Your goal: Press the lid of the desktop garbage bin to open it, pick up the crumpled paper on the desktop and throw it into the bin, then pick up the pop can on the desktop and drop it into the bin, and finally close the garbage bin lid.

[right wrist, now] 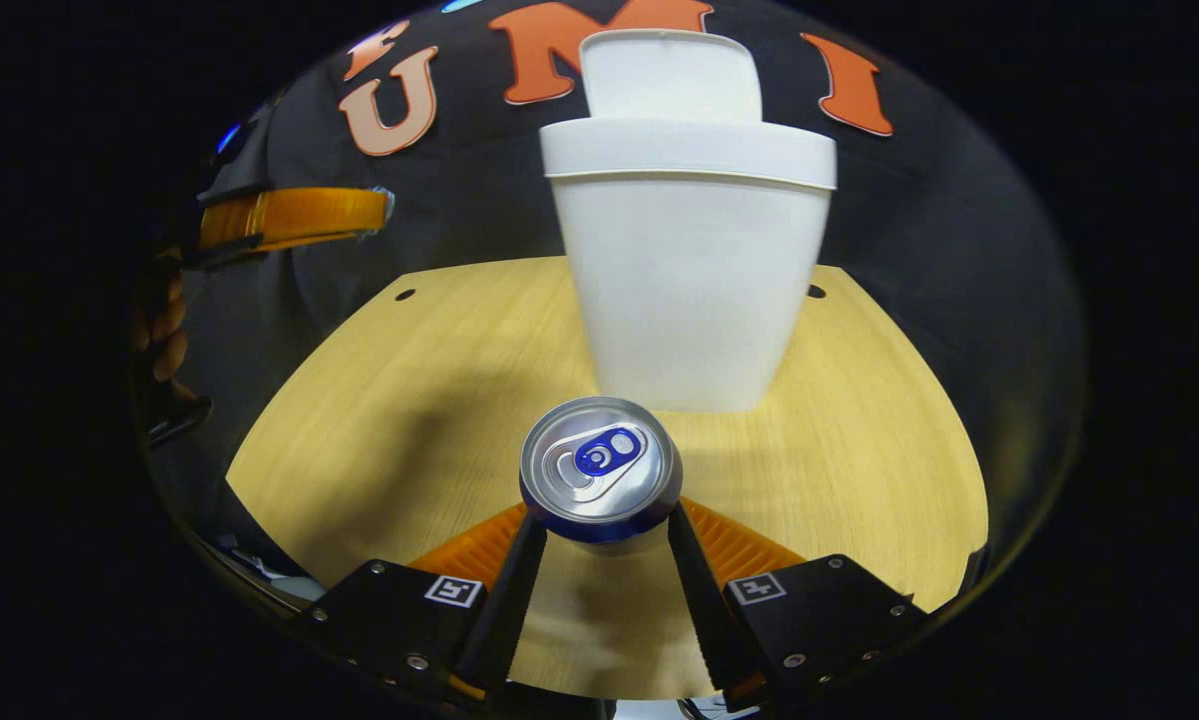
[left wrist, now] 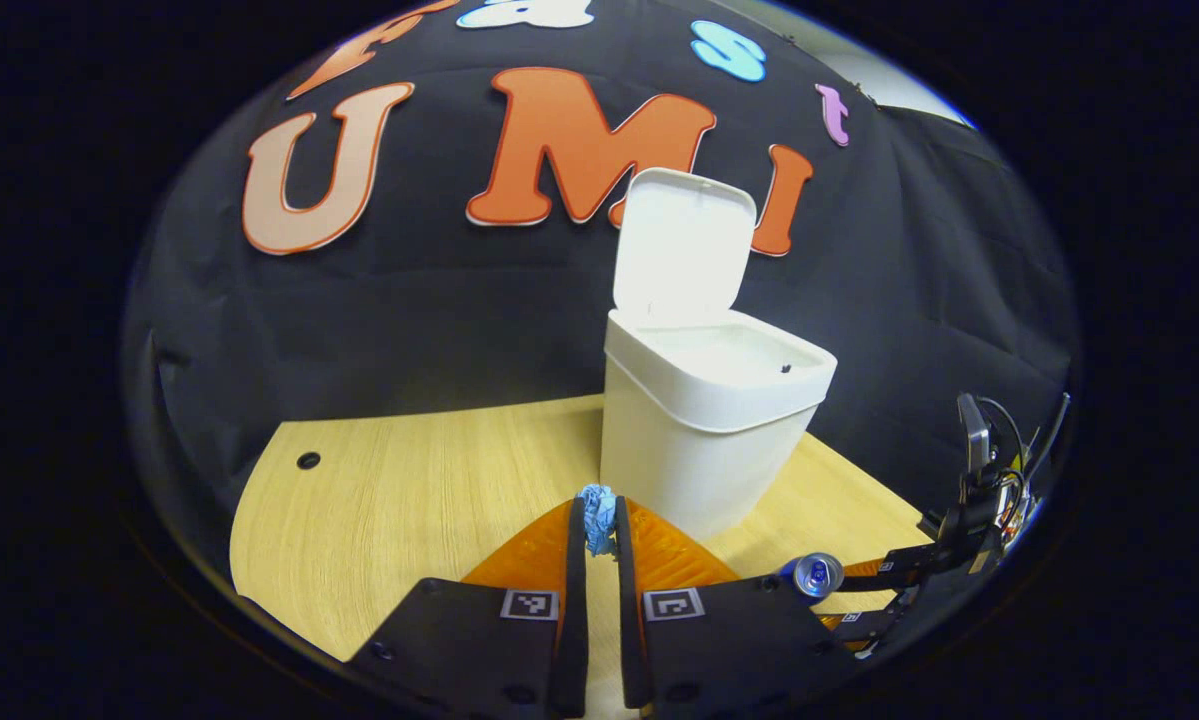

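Observation:
The white desktop bin [left wrist: 704, 440] stands on the wooden table with its lid [left wrist: 684, 245] swung upright and its mouth open. In the left gripper view my left gripper [left wrist: 600, 535] is shut on a small blue crumpled paper [left wrist: 599, 505], held in front of the bin's lower left side. In the right gripper view my right gripper [right wrist: 604, 530] is shut on the pop can [right wrist: 599, 465], whose silver top and blue tab face the camera. The bin [right wrist: 689, 280] rises just behind the can. The can [left wrist: 819, 575] also shows low at the right of the left gripper view.
The light wooden table [right wrist: 389, 400] has small dark holes near its back corners [left wrist: 308, 460]. Black cloth walls it in behind and at the sides. In the right gripper view the left gripper [right wrist: 294, 215] hangs high at the left, with a hand [right wrist: 164, 330] below it.

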